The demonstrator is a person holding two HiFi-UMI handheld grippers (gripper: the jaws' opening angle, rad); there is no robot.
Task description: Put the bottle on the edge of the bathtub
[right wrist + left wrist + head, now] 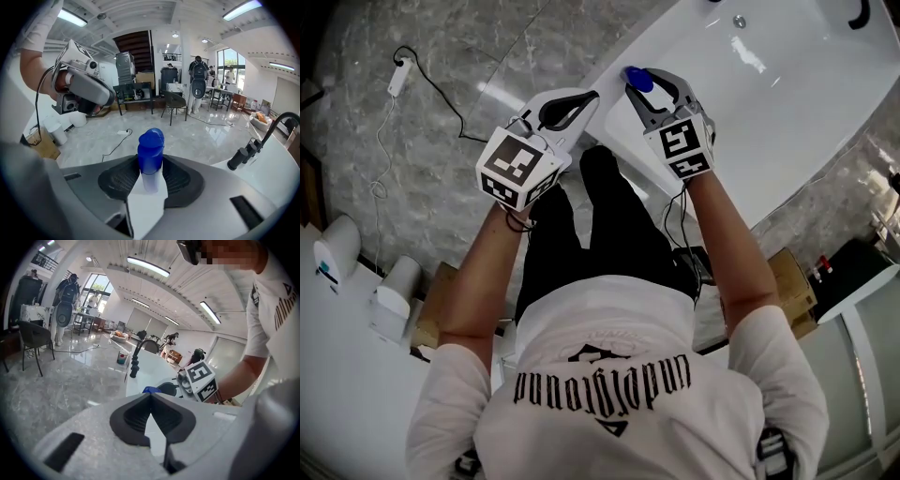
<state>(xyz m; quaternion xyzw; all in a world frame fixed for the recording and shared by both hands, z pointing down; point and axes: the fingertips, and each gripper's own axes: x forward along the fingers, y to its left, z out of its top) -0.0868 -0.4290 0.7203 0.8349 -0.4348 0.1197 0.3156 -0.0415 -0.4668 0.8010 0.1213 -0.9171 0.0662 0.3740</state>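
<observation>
I see the white bathtub (787,103) stretching off to the far right. My left gripper (591,96) hangs empty beside its near rim, jaws pressed together. My right gripper (652,86) clamps the blue-capped bottle (150,152) upright, just over that rim.

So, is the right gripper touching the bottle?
Touching. The right gripper view shows the right gripper with its pads pressed against both sides of the bottle, at its blue cap.
</observation>
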